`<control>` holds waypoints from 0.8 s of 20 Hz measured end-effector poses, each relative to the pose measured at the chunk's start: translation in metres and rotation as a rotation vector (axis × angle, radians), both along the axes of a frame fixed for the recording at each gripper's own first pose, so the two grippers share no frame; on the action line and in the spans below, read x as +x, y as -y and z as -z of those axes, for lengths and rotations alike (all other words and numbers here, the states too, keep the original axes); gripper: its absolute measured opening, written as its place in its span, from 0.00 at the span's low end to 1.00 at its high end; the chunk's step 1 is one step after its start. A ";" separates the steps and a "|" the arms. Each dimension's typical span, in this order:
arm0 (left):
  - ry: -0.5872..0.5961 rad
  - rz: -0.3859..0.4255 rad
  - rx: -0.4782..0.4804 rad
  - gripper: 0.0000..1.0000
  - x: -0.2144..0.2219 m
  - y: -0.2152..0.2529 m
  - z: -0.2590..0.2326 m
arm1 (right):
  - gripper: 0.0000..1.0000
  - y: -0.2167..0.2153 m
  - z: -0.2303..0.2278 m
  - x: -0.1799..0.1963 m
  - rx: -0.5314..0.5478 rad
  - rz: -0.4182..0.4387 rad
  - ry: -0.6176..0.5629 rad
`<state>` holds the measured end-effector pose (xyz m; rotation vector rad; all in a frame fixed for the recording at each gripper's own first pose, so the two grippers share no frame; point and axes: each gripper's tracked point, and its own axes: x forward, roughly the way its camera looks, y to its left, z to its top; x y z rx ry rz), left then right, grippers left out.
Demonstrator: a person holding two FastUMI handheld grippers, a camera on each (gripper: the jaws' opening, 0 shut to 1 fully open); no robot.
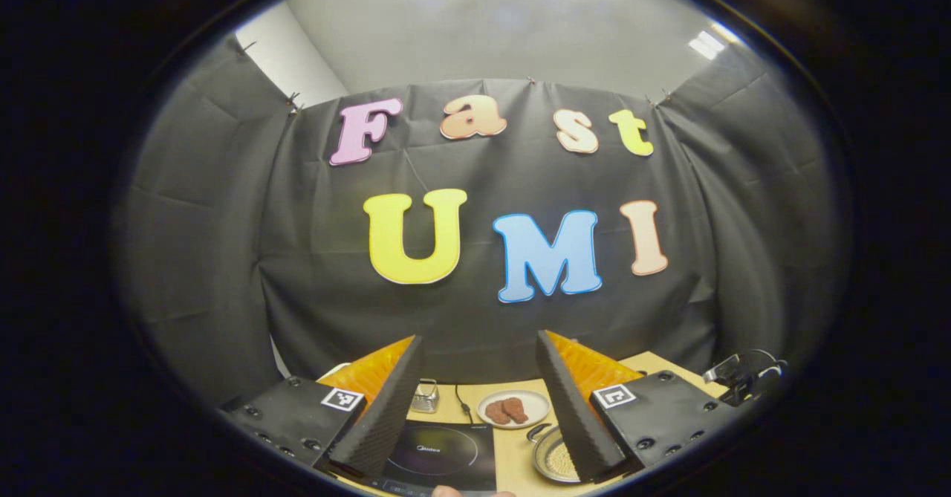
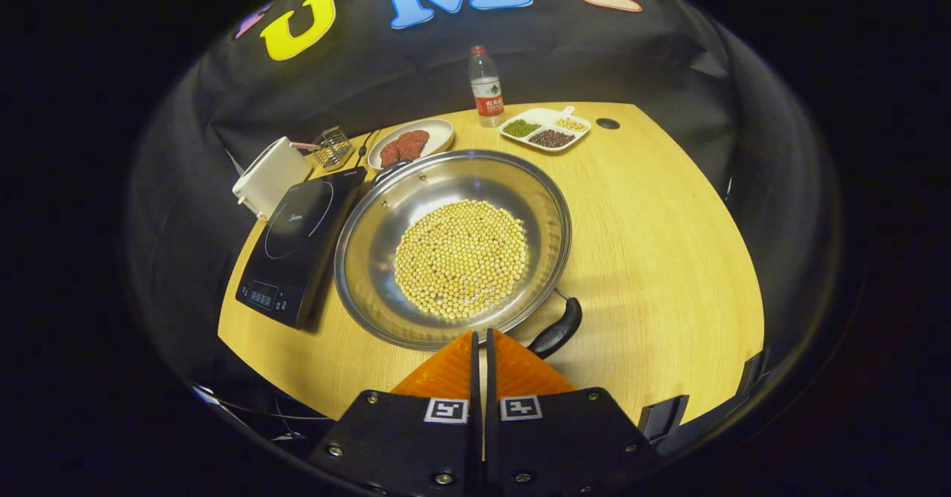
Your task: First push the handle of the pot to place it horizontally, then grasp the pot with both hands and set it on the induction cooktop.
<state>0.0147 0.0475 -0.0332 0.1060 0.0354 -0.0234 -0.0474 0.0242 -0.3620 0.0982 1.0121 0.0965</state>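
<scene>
Step in hand, as judged: the handle push, not yet begun. In the right gripper view the pot (image 2: 453, 248), holding pale beans (image 2: 461, 258), sits mid-frame on the table (image 2: 669, 259), just right of the induction cooktop (image 2: 297, 241). Its handle (image 2: 557, 326) points toward lower right, beside the right tongs (image 2: 481, 352), which are closed on nothing. The left tongs (image 1: 483, 400) are spread wide, held high. Next move: closed tips nudge the handle sideways until horizontal.
</scene>
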 end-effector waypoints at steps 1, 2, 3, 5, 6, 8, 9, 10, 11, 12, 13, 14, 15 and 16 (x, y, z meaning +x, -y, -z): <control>-0.001 -0.006 0.004 0.94 -0.001 -0.002 0.000 | 0.02 0.000 0.005 -0.002 -0.006 -0.005 -0.025; -0.003 -0.010 0.005 0.96 -0.001 -0.003 0.001 | 0.02 -0.002 0.010 -0.005 0.000 -0.008 -0.047; -0.005 -0.015 0.005 0.96 -0.003 -0.005 0.001 | 0.02 -0.003 0.015 -0.006 0.003 -0.011 -0.070; -0.015 -0.027 0.009 0.96 -0.007 -0.009 0.004 | 0.02 0.000 0.023 -0.009 -0.012 -0.019 -0.099; -0.022 -0.034 0.018 0.94 -0.008 -0.010 0.006 | 0.02 0.002 0.026 -0.008 -0.024 -0.023 -0.099; -0.038 -0.043 0.029 0.94 -0.009 -0.012 0.009 | 0.02 0.002 0.026 -0.007 -0.025 -0.034 -0.108; -0.045 -0.043 0.031 0.96 -0.011 -0.011 0.012 | 0.01 0.002 0.032 -0.006 -0.020 -0.037 -0.112; -0.049 -0.045 0.033 0.96 -0.013 -0.011 0.012 | 0.01 0.002 0.032 -0.005 -0.021 -0.038 -0.117; -0.052 -0.048 0.037 0.96 -0.016 -0.013 0.013 | 0.01 0.004 0.036 -0.005 -0.029 -0.039 -0.118; -0.052 -0.049 0.039 0.96 -0.017 -0.013 0.012 | 0.01 0.006 0.038 -0.005 -0.038 -0.040 -0.121; -0.051 -0.049 0.042 0.96 -0.018 -0.012 0.012 | 0.01 0.008 0.039 -0.004 -0.043 -0.040 -0.121; -0.049 -0.049 0.045 0.96 -0.018 -0.013 0.011 | 0.01 0.011 0.040 -0.004 -0.045 -0.037 -0.122; -0.047 -0.051 0.047 0.97 -0.019 -0.013 0.010 | 0.01 0.014 0.039 -0.002 -0.047 -0.032 -0.120; -0.047 -0.052 0.046 0.94 -0.020 -0.013 0.009 | 0.01 0.019 0.040 -0.002 -0.053 -0.026 -0.118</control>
